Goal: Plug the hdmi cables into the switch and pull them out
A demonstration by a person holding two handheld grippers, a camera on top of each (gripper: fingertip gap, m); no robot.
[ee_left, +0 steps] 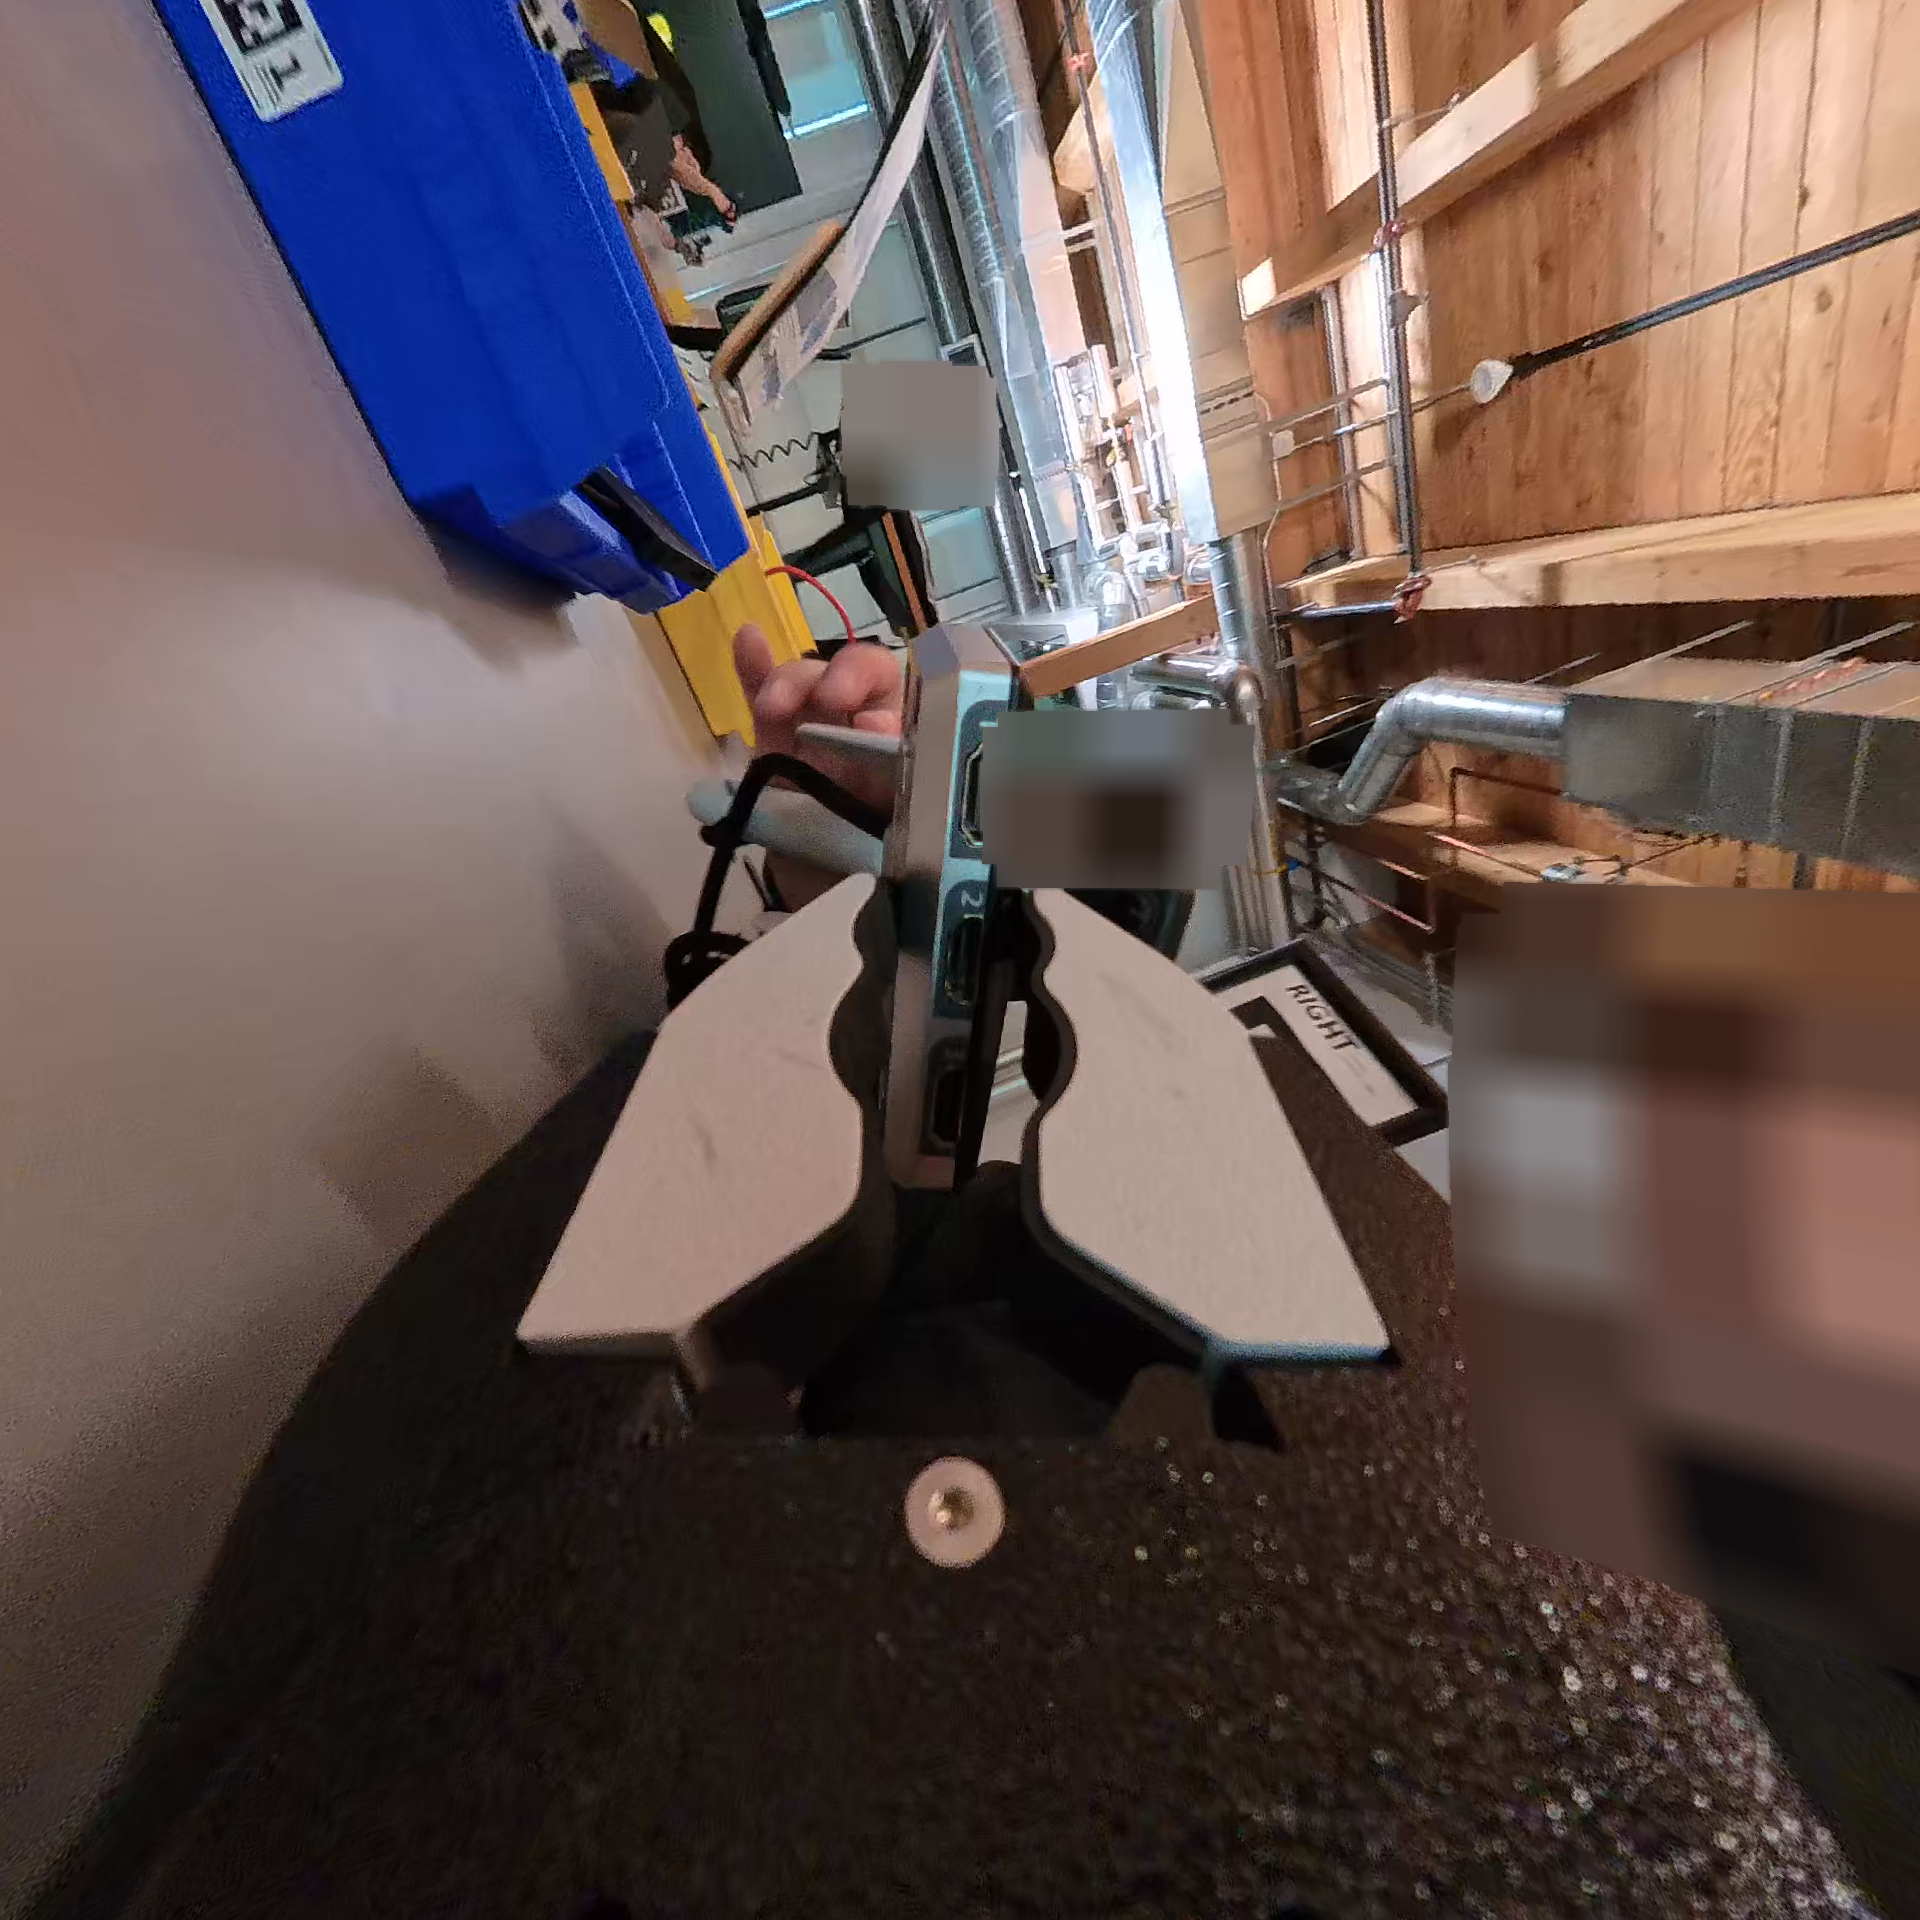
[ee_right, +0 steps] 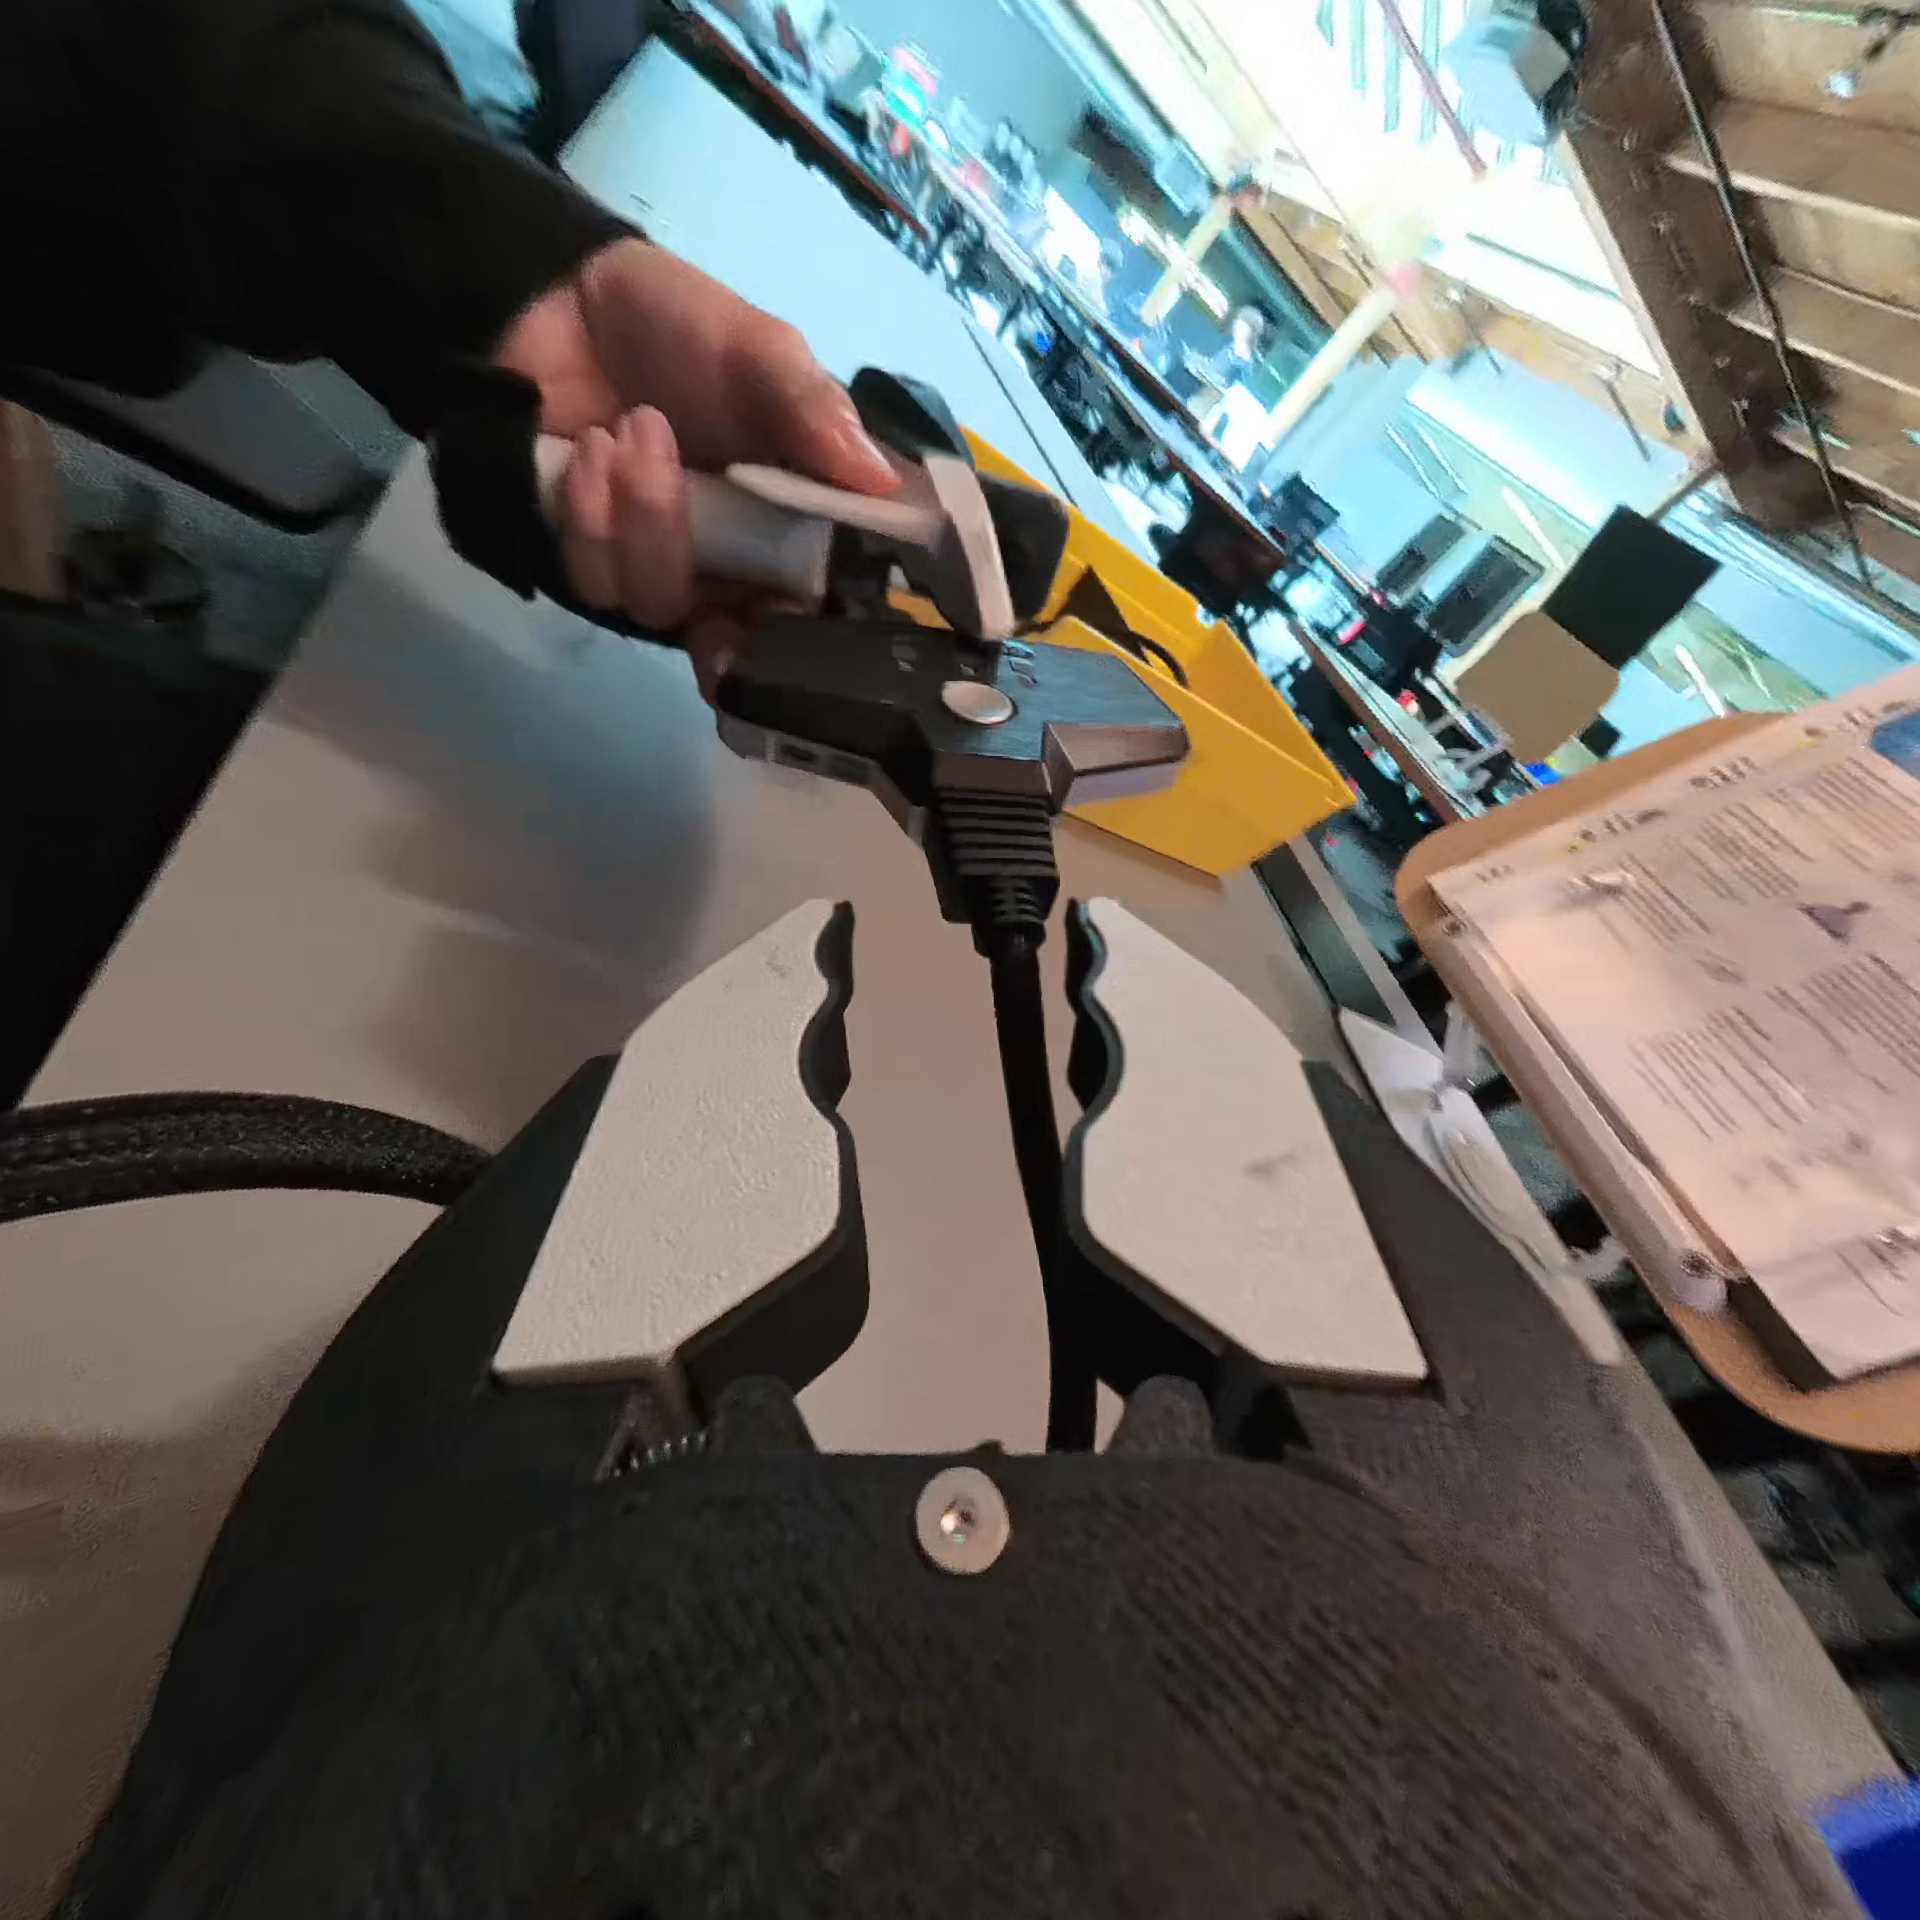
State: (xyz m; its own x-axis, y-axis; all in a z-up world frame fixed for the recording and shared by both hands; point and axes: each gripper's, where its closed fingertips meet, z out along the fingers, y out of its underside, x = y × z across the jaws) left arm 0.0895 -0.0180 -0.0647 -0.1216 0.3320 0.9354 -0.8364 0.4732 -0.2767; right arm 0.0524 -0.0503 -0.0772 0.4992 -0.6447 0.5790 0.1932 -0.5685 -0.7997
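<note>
Left wrist view: at frame centre the left gripper clamps the switch edge-on, its ports facing the camera; a mosaic patch hides the switch's upper face. A blue bin sits upper left.

Right wrist view: the right gripper has its jaws parted around the HDMI cable, not pinching it. The cable's plug meets the switch at upper centre, how deep is hard to tell. The left gripper's far end is blurred.

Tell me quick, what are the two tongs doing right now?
Left tongs: shut on the switch, holding it up.
Right tongs: open, with the plugged-in black cable running between the fingers, not squeezed.
</note>
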